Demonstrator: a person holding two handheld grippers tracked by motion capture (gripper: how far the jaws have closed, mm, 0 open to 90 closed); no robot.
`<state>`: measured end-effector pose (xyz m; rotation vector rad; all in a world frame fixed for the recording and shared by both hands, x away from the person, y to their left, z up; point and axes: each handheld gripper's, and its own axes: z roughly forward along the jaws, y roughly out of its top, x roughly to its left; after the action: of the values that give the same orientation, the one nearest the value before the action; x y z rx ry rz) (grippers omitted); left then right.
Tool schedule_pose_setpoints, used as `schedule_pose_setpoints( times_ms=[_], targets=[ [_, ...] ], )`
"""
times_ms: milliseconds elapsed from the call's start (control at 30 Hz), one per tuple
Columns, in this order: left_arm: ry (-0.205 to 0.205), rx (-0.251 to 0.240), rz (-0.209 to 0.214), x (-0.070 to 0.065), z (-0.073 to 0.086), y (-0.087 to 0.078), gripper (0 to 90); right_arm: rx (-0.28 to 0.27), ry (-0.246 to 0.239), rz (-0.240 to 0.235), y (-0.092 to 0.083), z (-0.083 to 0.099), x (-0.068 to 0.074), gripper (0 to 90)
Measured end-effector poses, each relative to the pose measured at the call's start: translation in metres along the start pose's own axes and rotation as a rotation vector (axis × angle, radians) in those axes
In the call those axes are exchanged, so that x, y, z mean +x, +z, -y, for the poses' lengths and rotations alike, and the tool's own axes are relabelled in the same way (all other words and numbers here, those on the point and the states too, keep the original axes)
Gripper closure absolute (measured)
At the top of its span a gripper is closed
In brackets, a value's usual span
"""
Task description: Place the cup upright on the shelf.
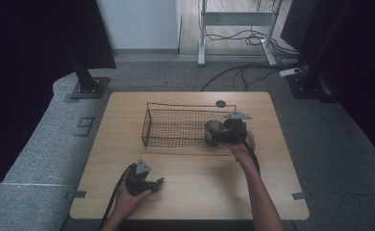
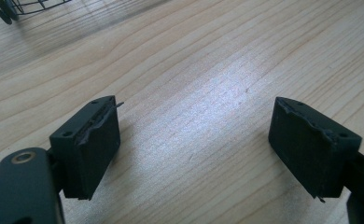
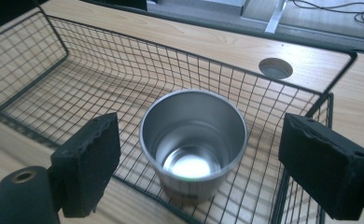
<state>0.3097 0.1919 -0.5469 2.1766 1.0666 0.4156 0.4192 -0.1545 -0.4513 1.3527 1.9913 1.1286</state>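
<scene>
- The right gripper (image 3: 196, 163) hangs over the right end of the wire basket (image 1: 149, 126). Its jaws stand apart on each side of the cup, and neither black pad (image 3: 89, 154) touches it.
- The metal cup (image 3: 193, 140) stands upright inside the basket, in the right end, near the corner.
- The left gripper (image 2: 194, 154) rests low over the bare table (image 2: 208, 70), well apart from the basket. Its jaws are wide, with nothing between them.
- I think the step in hand is leaving the cup in the basket and taking the right gripper away.
- To do it well, lift the gripper straight up so a pad does not bump the rim and tip the cup.
- Keep the jaws away from the thin basket wires too, so they do not catch on them.
- The cup is round, smooth and shiny, with a bright spot at the bottom. It looks slippery.
- The basket is a long box of thin black wire in small squares.
- The table is pale wood with fine lines in it, and it has a round hole (image 3: 276, 68) near the far edge.
- The pads are black blocks with rough, worn edges.
</scene>
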Motion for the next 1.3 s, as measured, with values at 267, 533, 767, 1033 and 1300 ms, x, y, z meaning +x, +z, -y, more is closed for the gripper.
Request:
schedule_pose_setpoints(
  times_ms=[267, 533, 767, 1033, 1300],
  targets=[
    [-0.001, -0.001, 0.001, 0.000, 0.000, 0.000, 16.6, -0.042, 0.012, -0.041, -0.025, 0.025, -0.002, 13.3],
    [0.001, 0.000, 0.000, 0.000, 0.000, 0.000, 16.6, -0.069, 0.020, -0.062, -0.047, 0.058, -0.003, 13.9],
    [0.000, 0.000, 0.000, 0.000, 0.000, 0.000, 16.6, -0.069, 0.017, -0.054, -0.060, 0.085, -0.004, 14.4],
    [0.001, 0.000, 0.000, 0.000, 0.000, 0.000, 16.6, -0.043, 0.009, -0.037, -0.059, 0.108, -0.006, 15.6],
    [0.001, 0.000, 0.000, 0.000, 0.000, 0.000, 16.6, -0.062, 0.006, -0.030, -0.059, 0.111, -0.005, 17.2]
  ],
)
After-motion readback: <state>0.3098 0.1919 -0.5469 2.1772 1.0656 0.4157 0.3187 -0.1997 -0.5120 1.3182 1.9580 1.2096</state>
